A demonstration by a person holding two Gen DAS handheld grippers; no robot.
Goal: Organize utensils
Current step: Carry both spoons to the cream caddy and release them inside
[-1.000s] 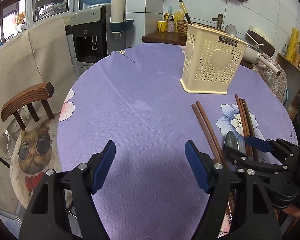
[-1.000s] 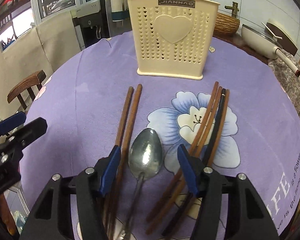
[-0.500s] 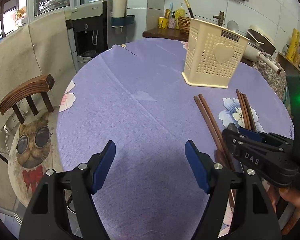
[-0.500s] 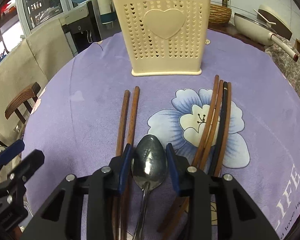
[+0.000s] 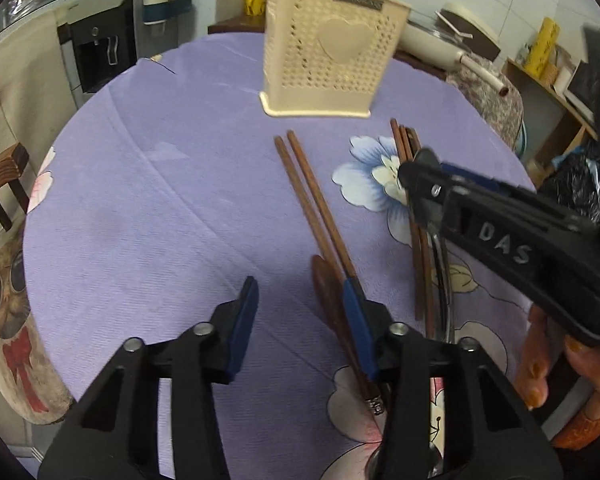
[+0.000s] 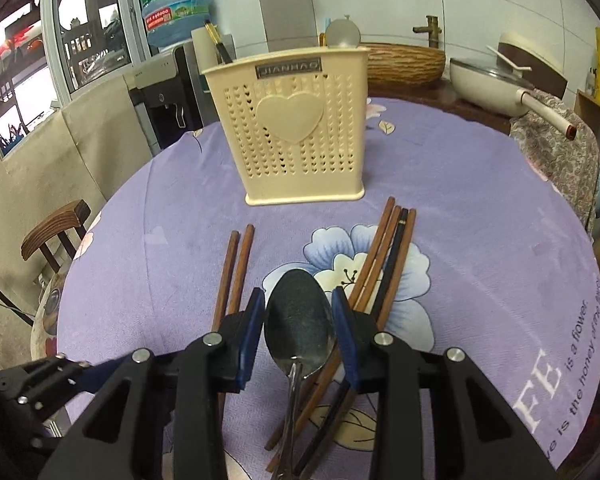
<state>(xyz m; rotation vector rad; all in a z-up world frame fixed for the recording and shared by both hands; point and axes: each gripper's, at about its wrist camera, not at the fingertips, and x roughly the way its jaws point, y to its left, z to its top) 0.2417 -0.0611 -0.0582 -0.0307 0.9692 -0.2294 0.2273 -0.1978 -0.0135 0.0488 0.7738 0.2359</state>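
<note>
Cannot tell what the brown rounded shape (image 5: 326, 288) close to the left gripper (image 5: 302, 320) is; perhaps a wooden spoon bowl, half covered by a finger. Near ends of the pair of chopsticks (image 6: 236, 264) and of the bundle of chopsticks (image 6: 392, 248) hidden under black gripper bodies. Inside of the cream holder (image 6: 296, 140) out of sight behind its perforated wall; only a dark handle and a round metal head poking above the rim. Holder blurred in the left wrist view. Only part of a hand (image 5: 580, 368) visible at the right edge, behind the right gripper.

Round worktop (image 6: 480, 220) under a purple flowered cloth with some lettering at the right. Holder upright at the far middle, pair of chopsticks lying to its near left, bundle to its near right, the two groups apart. Beyond the worktop: wooden chair (image 6: 56, 228) at the left, water dispenser (image 6: 160, 92) with a blue bottle at the far left, cream pan (image 6: 496, 84) at the far right, tiled wall.

Right gripper (image 6: 299, 332): fingers just closed, both blue pads pressed against the bowl edges of the metal spoon (image 6: 300, 316), handle trailing toward the near side, over the bundle.

Left gripper: fingers (image 5: 242, 324) just narrowing, partly apart, gripping nothing; right pad over the pair of chopsticks, brown shape in the gap, left pad over bare cloth.
</note>
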